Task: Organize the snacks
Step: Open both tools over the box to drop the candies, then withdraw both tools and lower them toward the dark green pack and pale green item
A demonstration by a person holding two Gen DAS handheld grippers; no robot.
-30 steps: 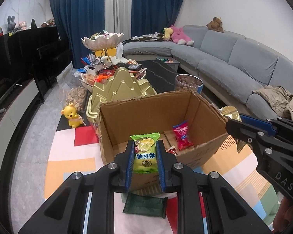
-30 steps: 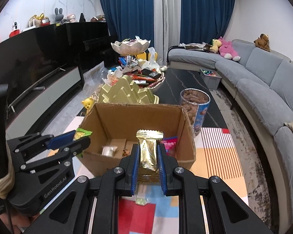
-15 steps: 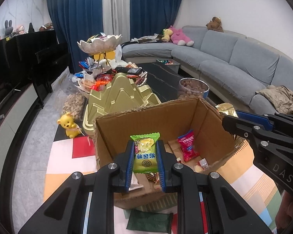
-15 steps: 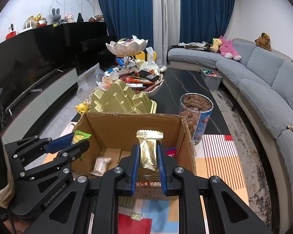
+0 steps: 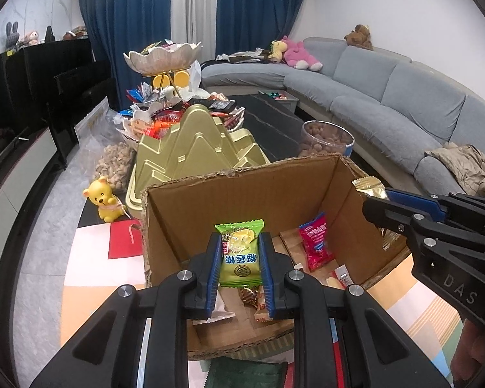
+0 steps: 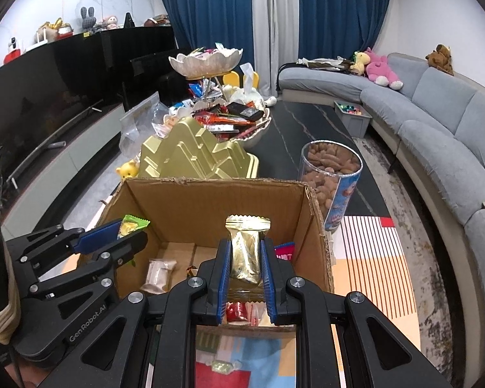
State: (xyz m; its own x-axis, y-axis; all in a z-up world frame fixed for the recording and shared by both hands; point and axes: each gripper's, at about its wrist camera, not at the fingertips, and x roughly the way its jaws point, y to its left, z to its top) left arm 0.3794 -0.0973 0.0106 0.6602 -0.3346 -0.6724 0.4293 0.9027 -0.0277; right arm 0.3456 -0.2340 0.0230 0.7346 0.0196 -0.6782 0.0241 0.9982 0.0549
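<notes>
- Left wrist view shows my left claw [image 5: 239, 260] clenched on a green candy packet [image 5: 240, 253], upright between the blue pads, above the near part of the open cardboard box [image 5: 242, 190].
- Only this view shows the red packet [image 5: 315, 245] lying whole on the box floor toward the right wall, plus a few small wrapped sweets [image 5: 252, 294] under my claw, and a dark green packet [image 5: 245, 373] on the patterned mat [image 5: 90, 274] just in front of the box.
- It also shows the yellow bear figure [image 5: 104, 201] in full, standing left of the box beside a bag of nuts [image 5: 116, 165].
- From here my right claw [image 5: 376, 202] enters from the right edge, its tip over the box's right wall with gold wrapper showing.
- Right wrist view shows my right claw [image 6: 244, 255] clenched on a gold-wrapped snack [image 6: 246, 249], held upright over the near side of the same box [image 6: 210, 200].
- Only this view shows a pale beige packet [image 6: 160, 274] on the box floor at left and a small wrapped sweet [image 6: 223, 366] on the mat in front of the box.
- The clear tub of brown snacks [image 6: 331, 177] stands just beside the box's right far corner; here it is seen nearly whole, while the other view shows only its top.
- My left claw [image 6: 131, 231] reaches in from the left, its tip over the box's left wall, the green packet's corner poking out.
- Both views show the gold mountain-shaped tray [image 5: 194, 152] behind the box and, further back on the table [image 6: 307, 126], heaped snack dishes [image 6: 232, 119].
</notes>
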